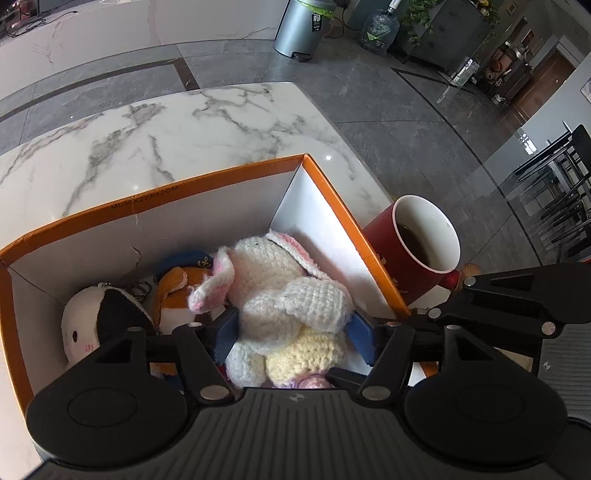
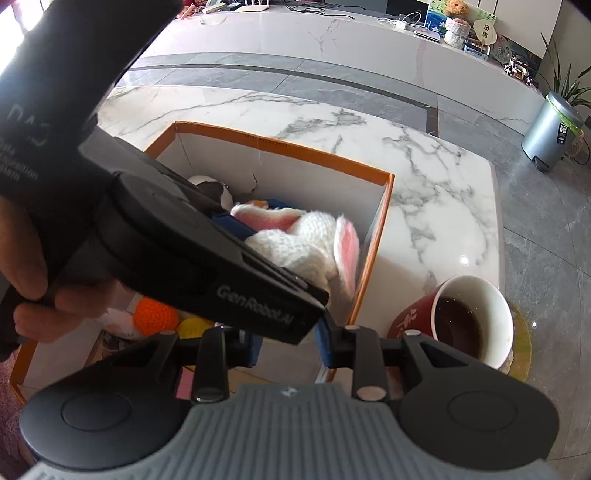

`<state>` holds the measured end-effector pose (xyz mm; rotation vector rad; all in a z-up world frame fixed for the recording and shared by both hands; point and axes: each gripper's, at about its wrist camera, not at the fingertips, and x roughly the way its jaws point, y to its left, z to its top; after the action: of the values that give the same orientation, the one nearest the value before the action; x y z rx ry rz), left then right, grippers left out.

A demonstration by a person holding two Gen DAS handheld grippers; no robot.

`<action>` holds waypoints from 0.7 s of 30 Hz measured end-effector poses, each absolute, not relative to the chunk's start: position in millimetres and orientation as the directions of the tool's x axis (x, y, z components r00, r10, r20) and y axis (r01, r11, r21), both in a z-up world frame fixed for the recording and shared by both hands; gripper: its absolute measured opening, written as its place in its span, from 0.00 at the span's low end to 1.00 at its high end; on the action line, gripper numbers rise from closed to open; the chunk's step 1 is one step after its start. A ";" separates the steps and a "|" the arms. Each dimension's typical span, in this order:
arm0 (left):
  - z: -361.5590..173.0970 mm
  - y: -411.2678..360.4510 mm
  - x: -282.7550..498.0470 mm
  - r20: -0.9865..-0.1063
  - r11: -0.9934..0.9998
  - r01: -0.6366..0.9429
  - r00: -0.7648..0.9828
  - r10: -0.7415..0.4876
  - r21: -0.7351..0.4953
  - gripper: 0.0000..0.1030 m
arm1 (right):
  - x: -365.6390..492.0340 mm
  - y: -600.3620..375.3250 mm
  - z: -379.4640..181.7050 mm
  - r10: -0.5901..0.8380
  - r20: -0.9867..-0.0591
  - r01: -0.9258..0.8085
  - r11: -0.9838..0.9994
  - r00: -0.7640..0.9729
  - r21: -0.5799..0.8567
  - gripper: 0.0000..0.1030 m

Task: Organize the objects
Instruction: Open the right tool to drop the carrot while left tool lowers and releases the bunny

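An orange-rimmed cardboard box (image 1: 236,170) stands on the marble table (image 1: 184,125). My left gripper (image 1: 291,332) is inside the box, its blue fingers (image 1: 225,332) closed on a white crocheted bunny (image 1: 273,284). Beside the bunny lie a brown-and-white plush (image 1: 173,295) and a black-and-white plush (image 1: 92,321). In the right wrist view the box (image 2: 380,221) holds the bunny (image 2: 306,240) and an orange crocheted toy (image 2: 155,314). My right gripper (image 2: 290,347) hovers open and empty over the box's near right corner, partly behind the left gripper's body.
A red mug (image 1: 413,251) of dark liquid stands just right of the box, on a yellow coaster (image 2: 521,343) near the table edge. A grey bin (image 1: 303,26) and a water jug (image 1: 378,31) stand on the floor beyond.
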<state>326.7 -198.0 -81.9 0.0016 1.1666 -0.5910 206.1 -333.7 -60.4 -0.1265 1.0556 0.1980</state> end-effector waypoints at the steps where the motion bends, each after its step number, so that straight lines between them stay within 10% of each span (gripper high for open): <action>1: -80.2 -196.5 325.2 -0.862 0.849 0.439 0.263 -0.434 -0.294 0.72 | 207.3 -331.9 -61.6 0.091 -0.873 -0.225 0.974 0.479 -0.022 0.28; 21: -27.2 -126.1 298.8 -0.788 0.872 0.409 0.428 -0.443 -0.268 0.75 | 230.1 -305.8 -80.1 -0.014 -0.855 -0.247 0.955 0.519 -0.165 0.18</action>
<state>298.8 -126.1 -27.2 -0.0378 0.9956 -0.5321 230.1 -305.8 -80.1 -0.2815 1.0196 0.1422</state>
